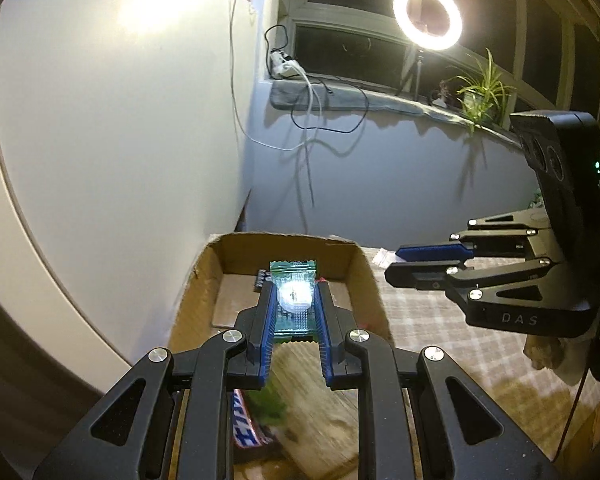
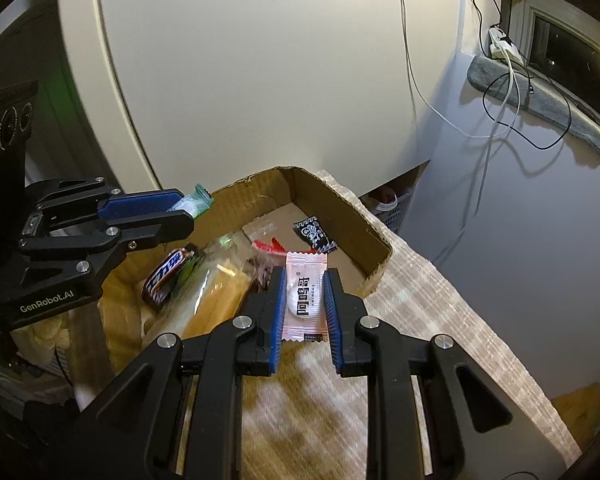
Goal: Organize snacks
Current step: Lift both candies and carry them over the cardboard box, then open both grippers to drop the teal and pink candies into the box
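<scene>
Left gripper point(image 1: 294, 308): nearest the left wrist lens; jaws drawn close, blue pads pressing both sides of a green candy packet point(image 1: 293, 280) with a pale round sweet showing through the wrapper.
Right gripper point(image 2: 304, 304): jaws likewise narrow, clamped on a pink candy packet point(image 2: 305, 296) printed with dark characters; the packet stands upright between the pads, clear of the table.
Cardboard box point(image 2: 340, 204): open-topped, on a checked tablecloth point(image 2: 440, 304) against a pale cabinet; both grippers hang at its near end, the left over its interior, the right at its near corner.
Already in or by the box: a black candy packet point(image 2: 315, 236) and a red wrapper point(image 2: 269, 246) on the box floor; a chocolate bar point(image 2: 166, 278) and a clear-wrapped yellow snack point(image 2: 220, 296) nearer the cameras, whether inside the box I cannot tell.
Step in hand: carrying, judging by two loaded grippers poised at the box; neither packet is set down yet.
Next move: likely bring each packet over free floor in the box, lower it, then part the jaws; keep the two grippers apart so they do not knock.
Risk: thin, slippery wrappers may slip or stick to a pad on release.
</scene>
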Demonstrator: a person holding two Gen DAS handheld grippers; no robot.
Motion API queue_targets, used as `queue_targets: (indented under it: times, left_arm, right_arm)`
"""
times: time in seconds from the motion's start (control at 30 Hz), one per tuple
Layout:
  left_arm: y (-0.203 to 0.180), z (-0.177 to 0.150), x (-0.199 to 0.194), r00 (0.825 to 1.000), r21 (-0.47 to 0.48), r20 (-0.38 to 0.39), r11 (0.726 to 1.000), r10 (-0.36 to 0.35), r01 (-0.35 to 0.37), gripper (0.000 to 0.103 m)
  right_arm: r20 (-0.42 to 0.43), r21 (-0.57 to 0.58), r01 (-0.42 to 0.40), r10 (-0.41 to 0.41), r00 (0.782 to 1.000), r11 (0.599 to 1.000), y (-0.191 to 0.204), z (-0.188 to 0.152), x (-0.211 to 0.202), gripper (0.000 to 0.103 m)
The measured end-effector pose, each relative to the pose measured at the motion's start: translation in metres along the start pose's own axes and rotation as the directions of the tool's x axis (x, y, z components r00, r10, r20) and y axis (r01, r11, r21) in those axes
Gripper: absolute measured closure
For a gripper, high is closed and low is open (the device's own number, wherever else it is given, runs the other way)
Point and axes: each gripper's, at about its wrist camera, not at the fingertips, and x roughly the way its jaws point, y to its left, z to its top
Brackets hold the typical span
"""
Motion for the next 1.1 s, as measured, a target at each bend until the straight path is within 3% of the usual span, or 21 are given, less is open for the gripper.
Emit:
queue_targets:
  times: [0.33,0.9,1.0,1.1]
  left_arm:
    - [0.011,0.005,0.018,0.999,-0.004,-0.034,1.0,0.019,-0.019,0.086]
    - [0.016,0.005,0.021,0.998,-0.017,-0.046,0.999,0.03,-0.031,0.082]
    - [0.016,0.005,0.021,0.998,-0.016,-0.047,0.999,0.032,-0.033,0.082]
    - [0.015,0.005,0.02,0.998,-0.016,-0.044,0.999,0.038,-0.038,0.082]
  right_arm:
    - [-0.041,0.023,0.011,-0.01,0.999,1.0,0.001,0.008,0.029,0.083]
    - [-0.05,0.022,-0.026,0.027,0.998,0.999,0.009,0.011,0.043,0.083]
    - [-0.047,0.009,-0.02,0.02,0.999,1.0,0.013,0.012,0.042,0.08]
    - [-0.042,0.004,-0.018,0.018,0.999,1.0,0.015,0.013,0.041,0.064]
